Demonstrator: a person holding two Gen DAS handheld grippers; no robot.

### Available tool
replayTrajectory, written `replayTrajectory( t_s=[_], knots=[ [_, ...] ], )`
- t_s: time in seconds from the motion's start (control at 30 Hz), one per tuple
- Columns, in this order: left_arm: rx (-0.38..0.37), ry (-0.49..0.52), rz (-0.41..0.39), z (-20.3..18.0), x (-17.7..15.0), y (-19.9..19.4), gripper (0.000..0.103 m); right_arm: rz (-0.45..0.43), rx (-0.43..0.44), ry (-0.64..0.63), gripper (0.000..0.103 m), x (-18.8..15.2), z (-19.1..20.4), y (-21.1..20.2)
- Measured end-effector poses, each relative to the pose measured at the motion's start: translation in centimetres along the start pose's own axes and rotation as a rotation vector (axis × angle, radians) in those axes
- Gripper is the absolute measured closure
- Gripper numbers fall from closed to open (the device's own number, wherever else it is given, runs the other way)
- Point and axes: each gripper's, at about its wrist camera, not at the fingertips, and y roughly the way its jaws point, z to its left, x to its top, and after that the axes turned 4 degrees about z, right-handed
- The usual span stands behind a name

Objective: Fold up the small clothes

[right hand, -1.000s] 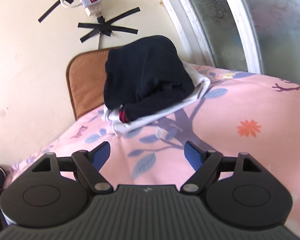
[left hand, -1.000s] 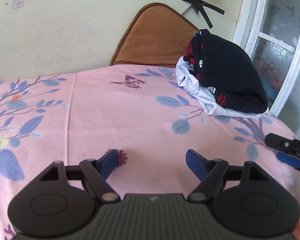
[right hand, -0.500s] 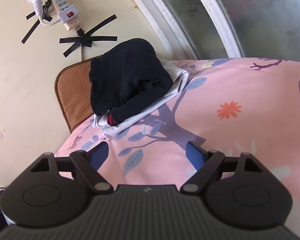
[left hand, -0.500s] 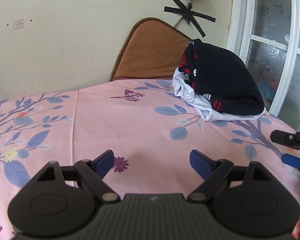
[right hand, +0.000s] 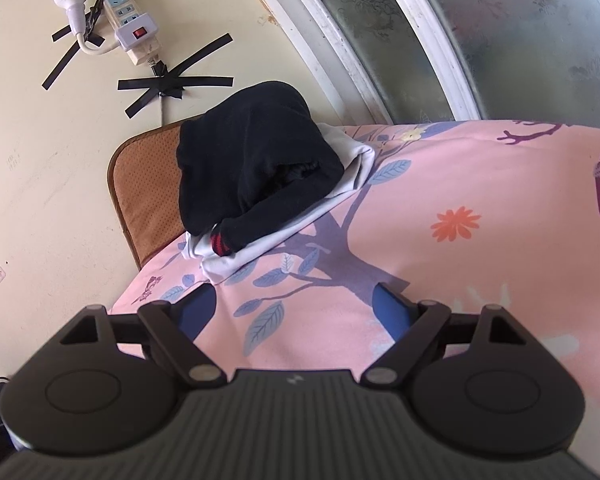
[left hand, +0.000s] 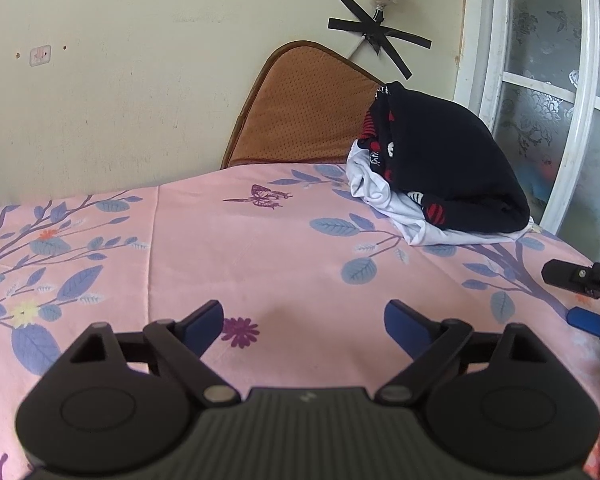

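Note:
A pile of small clothes sits at the far right corner of the bed: a black garment (left hand: 456, 164) with red and white print on top of a white one (left hand: 396, 208). The right wrist view shows the same black garment (right hand: 252, 160) over the white one (right hand: 280, 240). My left gripper (left hand: 304, 316) is open and empty above the pink sheet, well short of the pile. My right gripper (right hand: 296, 300) is open and empty, closer to the pile; its fingers (left hand: 572, 276) show at the right edge of the left wrist view.
The bed has a pink floral sheet (left hand: 240, 248). A brown perforated cushion (left hand: 300, 120) leans on the wall behind the pile. A power strip (right hand: 132, 28) is taped to the wall. A white window frame (left hand: 572, 120) stands at the right.
Both grippers have lifted and tilted up, so the pile and wall sit lower in view. The right gripper has rolled to the left. Both stay open and empty.

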Motion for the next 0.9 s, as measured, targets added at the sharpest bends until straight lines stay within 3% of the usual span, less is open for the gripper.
replayTrajectory(
  t_s=[0.23,0.3,0.63,0.9],
  knots=[
    [0.01,0.001,-0.01,0.1,0.0,-0.2,0.007,-0.006,0.001,0.006,0.016,0.0,0.0,-0.1],
    [0.018,-0.003,-0.022,0.1,-0.1,-0.4,0.0,-0.008,0.001,0.005,0.015,0.0,0.0,-0.2],
    [0.032,0.033,-0.057,-0.2,-0.2,-1.1,0.0,-0.013,-0.004,-0.009,0.015,0.0,0.2,-0.2],
    [0.096,0.06,-0.038,-0.2,-0.2,-0.8,0.0,-0.013,-0.008,-0.021,0.015,0.0,0.3,-0.2]
  ],
)
